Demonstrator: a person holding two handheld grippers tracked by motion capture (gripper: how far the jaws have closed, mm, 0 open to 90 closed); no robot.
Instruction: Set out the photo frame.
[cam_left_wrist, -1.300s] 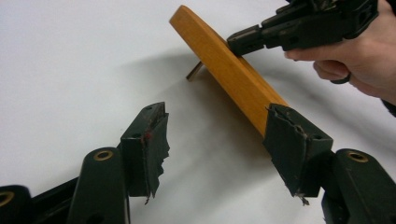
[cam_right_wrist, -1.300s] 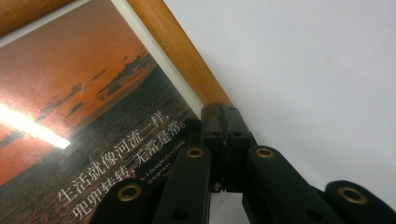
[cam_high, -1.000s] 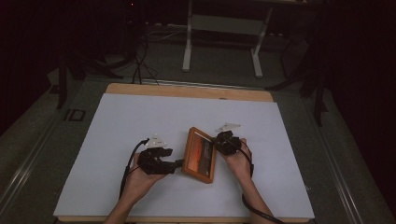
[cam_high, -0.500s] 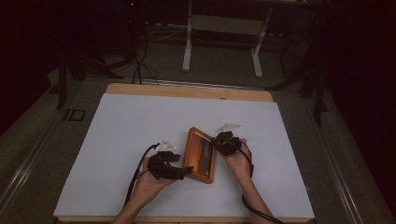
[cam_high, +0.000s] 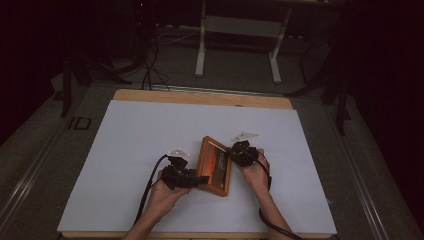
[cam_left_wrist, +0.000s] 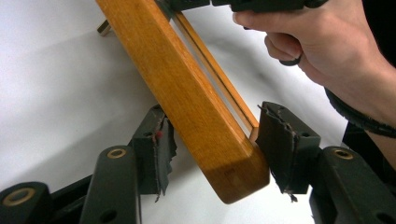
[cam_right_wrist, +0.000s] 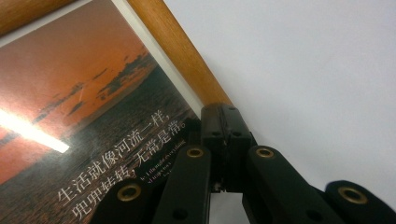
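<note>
Item: wooden picture frame (cam_high: 215, 165), lying on the tabletop (cam_high: 125, 140), long axis running away from the person, far end tipped left.

Left gripper (cam_left_wrist: 212, 149): at the frame's near corner, jaws straddling it. They have just been closing; a gap shows at each pad (not yet gripping).

Right gripper (cam_right_wrist: 224, 140): at the frame's right edge, jaws shut together, apparently pinching the rim.

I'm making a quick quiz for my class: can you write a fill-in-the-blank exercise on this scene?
1. The picture frame is made of ____.
2. The frame lies on a ____ sheet.
3. The photo in the frame shows an orange ____ over water.
4. The left gripper has the frame's ____ between its fingers.

Missing words: wood; white; sunset; corner
</note>
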